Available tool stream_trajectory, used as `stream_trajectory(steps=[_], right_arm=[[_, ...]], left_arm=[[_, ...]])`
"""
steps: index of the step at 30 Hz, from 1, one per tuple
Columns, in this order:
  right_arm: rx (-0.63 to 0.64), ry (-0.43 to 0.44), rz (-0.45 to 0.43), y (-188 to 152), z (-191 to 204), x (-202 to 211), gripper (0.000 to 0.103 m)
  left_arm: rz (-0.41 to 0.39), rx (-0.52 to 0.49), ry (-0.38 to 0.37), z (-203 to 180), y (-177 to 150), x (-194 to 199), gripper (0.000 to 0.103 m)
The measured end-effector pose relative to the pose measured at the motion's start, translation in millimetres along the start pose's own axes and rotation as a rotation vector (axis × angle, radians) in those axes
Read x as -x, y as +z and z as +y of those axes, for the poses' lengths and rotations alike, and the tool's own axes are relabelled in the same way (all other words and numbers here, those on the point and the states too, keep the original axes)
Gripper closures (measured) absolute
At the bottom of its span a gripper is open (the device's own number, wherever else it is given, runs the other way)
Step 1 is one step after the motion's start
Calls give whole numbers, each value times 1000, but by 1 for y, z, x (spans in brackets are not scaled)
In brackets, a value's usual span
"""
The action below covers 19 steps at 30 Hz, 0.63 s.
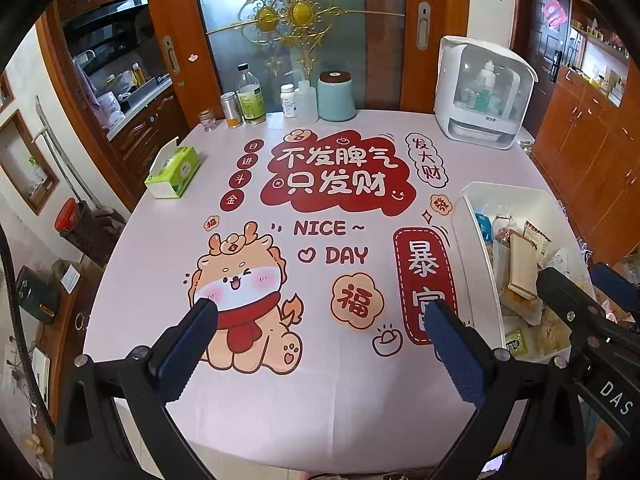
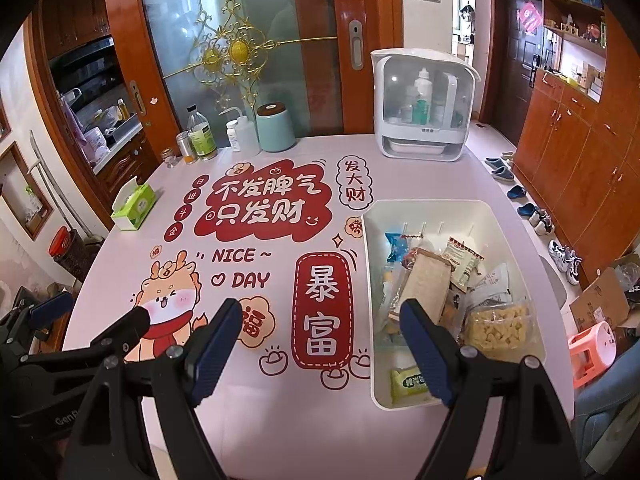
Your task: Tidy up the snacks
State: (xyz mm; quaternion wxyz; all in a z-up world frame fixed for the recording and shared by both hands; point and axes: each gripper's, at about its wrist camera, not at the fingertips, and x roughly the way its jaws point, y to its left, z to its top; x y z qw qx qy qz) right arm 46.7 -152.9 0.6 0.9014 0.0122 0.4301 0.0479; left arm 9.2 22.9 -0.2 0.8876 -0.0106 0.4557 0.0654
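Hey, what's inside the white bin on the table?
The white bin holds snack packets: a long tan bar, a clear bag of yellow puffs, a small green packet. Whatever lies beneath them is covered.

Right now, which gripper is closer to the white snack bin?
Right. The right gripper hangs open at the bin's near left edge, one finger over the snacks. The left gripper hangs open over the cartoon on the tablecloth, farther left of the bin.
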Motion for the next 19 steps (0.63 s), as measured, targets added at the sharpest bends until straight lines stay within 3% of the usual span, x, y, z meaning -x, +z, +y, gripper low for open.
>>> stream_trajectory(steps=[19], right_arm=[[5, 6, -2, -1, 0, -2, 21]], left_arm=[[5, 9, 22, -6, -5, 1, 0]])
